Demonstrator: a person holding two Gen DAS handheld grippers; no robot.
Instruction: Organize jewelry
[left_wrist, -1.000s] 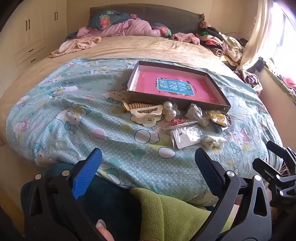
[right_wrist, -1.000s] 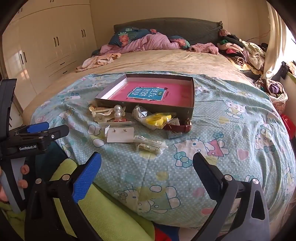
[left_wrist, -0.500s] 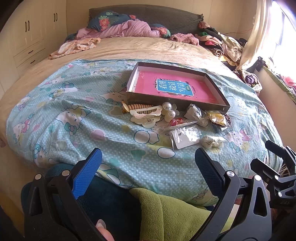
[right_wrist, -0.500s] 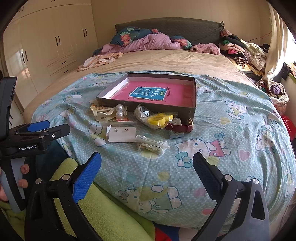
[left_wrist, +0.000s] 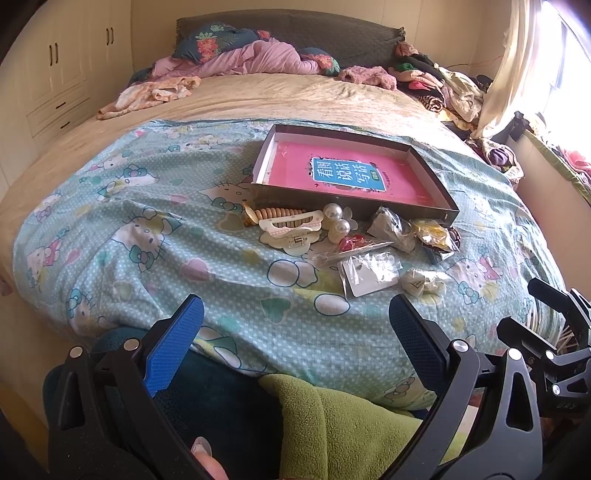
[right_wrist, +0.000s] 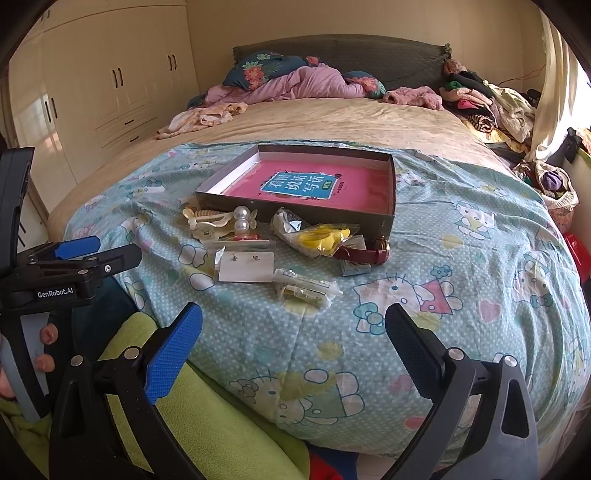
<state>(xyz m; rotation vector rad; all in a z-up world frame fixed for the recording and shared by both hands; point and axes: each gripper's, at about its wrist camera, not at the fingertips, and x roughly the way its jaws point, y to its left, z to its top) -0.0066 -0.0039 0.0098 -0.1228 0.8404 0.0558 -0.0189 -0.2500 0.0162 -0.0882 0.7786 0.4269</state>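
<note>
Bedroom with cream wardrobes (right_wrist: 110, 92), cartoon-print blanket (left_wrist: 166, 229) holding jewelry pile (left_wrist: 343, 236) beside box (left_wrist: 436, 177), both grippers' fingers spread, empty.

Both wrist cameras look forward from the near foot of the bed (left_wrist: 207, 266) toward the far headboard (right_wrist: 340, 51), set low and well back from the clutter. The left view sits further left, the right view further right. Both share the shallow box (left_wrist: 437, 201) (right_wrist: 388, 218), and each catches the other gripper at its edge.
</note>
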